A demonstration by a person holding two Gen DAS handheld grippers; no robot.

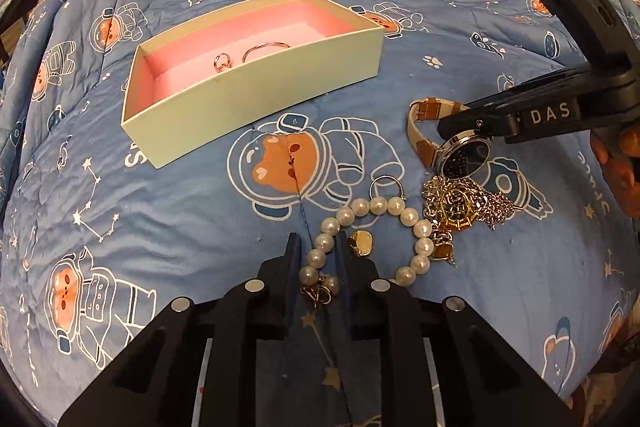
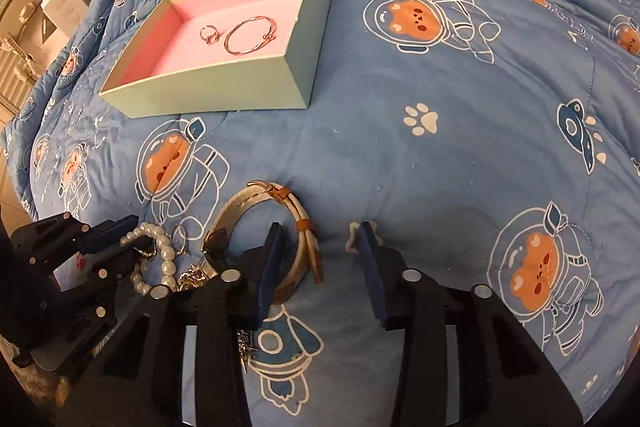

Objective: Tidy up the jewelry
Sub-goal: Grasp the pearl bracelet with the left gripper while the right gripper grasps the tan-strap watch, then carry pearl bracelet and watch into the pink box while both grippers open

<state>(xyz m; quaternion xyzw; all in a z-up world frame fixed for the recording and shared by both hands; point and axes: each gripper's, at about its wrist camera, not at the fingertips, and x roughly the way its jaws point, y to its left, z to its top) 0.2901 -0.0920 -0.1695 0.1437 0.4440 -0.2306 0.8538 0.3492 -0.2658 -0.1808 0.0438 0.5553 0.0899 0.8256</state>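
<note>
A pale green box (image 1: 256, 95) with a pink lining sits on the blue quilt; a ring (image 1: 222, 62) and a thin bangle (image 1: 264, 50) lie inside it, also seen in the right wrist view (image 2: 208, 35) (image 2: 249, 35). My left gripper (image 1: 318, 247) is closed around the pearl bracelet (image 1: 372, 207), with the pearl strand between its fingers. My right gripper (image 2: 320, 239) is open, its left finger inside the loop of the white-and-tan strap of a watch (image 2: 264, 211). In the left wrist view the right gripper (image 1: 460, 123) sits over the watch (image 1: 460, 155).
Beside the pearls lie a silver ring (image 1: 386, 185), a gold heart charm (image 1: 361, 242) and a tangle of silver and gold chains (image 1: 464, 205). The quilt (image 2: 440, 147) stretches open to the right of the box. A hand shows at the right edge (image 1: 620, 163).
</note>
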